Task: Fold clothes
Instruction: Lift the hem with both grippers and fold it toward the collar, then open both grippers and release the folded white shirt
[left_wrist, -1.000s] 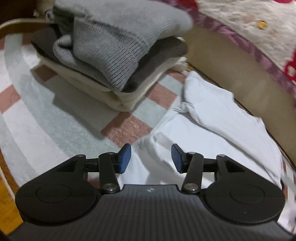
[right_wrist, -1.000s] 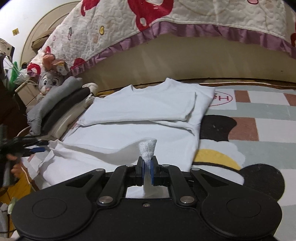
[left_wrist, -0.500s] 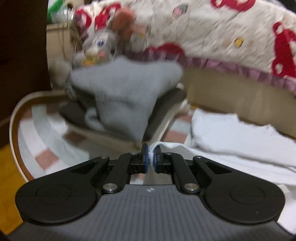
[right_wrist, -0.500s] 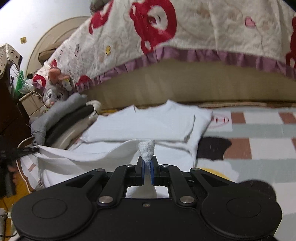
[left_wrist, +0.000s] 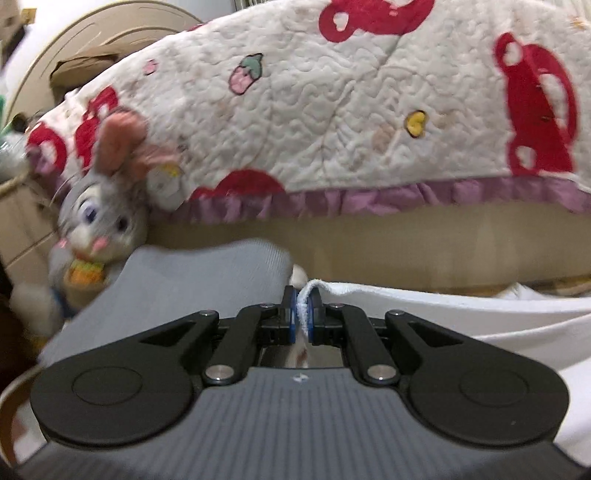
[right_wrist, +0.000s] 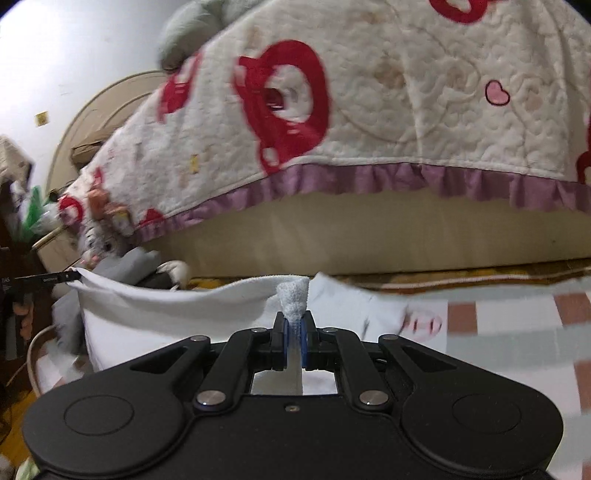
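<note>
A white garment (right_wrist: 177, 314) is held off the rug (right_wrist: 517, 332), one edge stretched between the left gripper (left_wrist: 302, 308) and the right gripper (right_wrist: 293, 326). Both pairs of fingers are clamped on bunched cloth. The rest lies ahead, towards the bed (right_wrist: 369, 236).

Bed (right_wrist: 369, 236) straight ahead of both grippers, tan side panel. Quilt (left_wrist: 351, 110) on top: cream w/ red prints, purple ruffle hem overhanging the edge. Curved beige headboard (right_wrist: 107, 107) up-left of the right gripper; pale wall (right_wrist: 74, 48) behind it w/ small yellow square. Stuffed grey rabbit (left_wrist: 107, 218) left-ahead of the left gripper, against the bed. Checked rug (right_wrist: 517, 332) (pink, grey-green, white) on floor, right of the right gripper. Indoor light, blurry.
</note>
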